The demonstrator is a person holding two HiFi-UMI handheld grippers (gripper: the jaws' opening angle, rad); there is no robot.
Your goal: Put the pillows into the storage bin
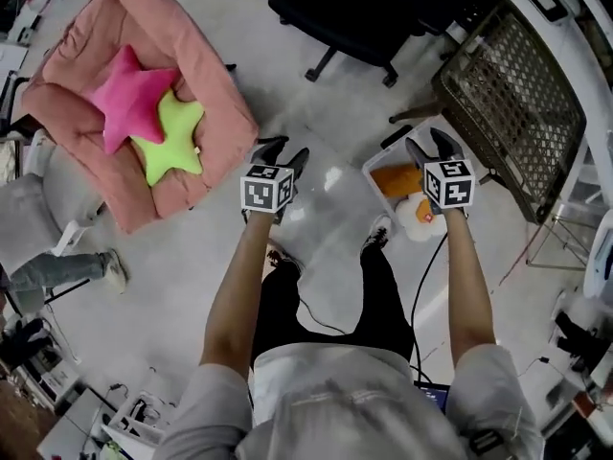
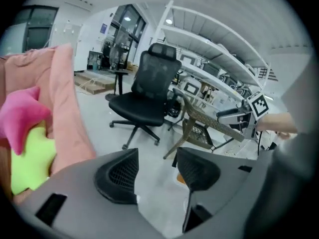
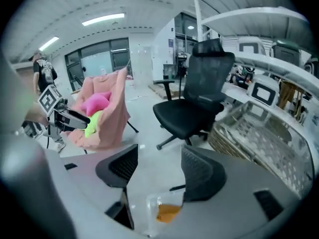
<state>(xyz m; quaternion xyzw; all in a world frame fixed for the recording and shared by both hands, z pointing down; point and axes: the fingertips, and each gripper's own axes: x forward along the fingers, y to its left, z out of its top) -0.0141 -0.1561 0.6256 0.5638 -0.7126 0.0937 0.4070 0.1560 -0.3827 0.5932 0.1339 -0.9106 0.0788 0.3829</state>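
Observation:
A pink star pillow [image 1: 129, 99] and a yellow-green star pillow [image 1: 172, 140] lie on a pink padded seat [image 1: 206, 75] at the upper left. The left gripper [image 1: 281, 149] hovers just right of that seat, open and empty; its own view shows the bare gap of the left gripper [image 2: 157, 171], with both pillows at the left edge [image 2: 25, 148]. My right gripper [image 1: 431, 142] is open and empty above a clear storage bin [image 1: 383, 166] on the floor. An orange pillow [image 1: 397, 178] lies inside the bin. Below the jaws of the right gripper [image 3: 159, 171], the bin [image 3: 154, 203] shows again.
A black office chair [image 1: 354, 12] stands at the top centre. A brown wicker basket [image 1: 512, 94] leans at the upper right beside white shelving. A white and orange soft thing [image 1: 419, 220] lies by the bin. Another person's legs [image 1: 57, 271] are at the left. A cable trails on the floor.

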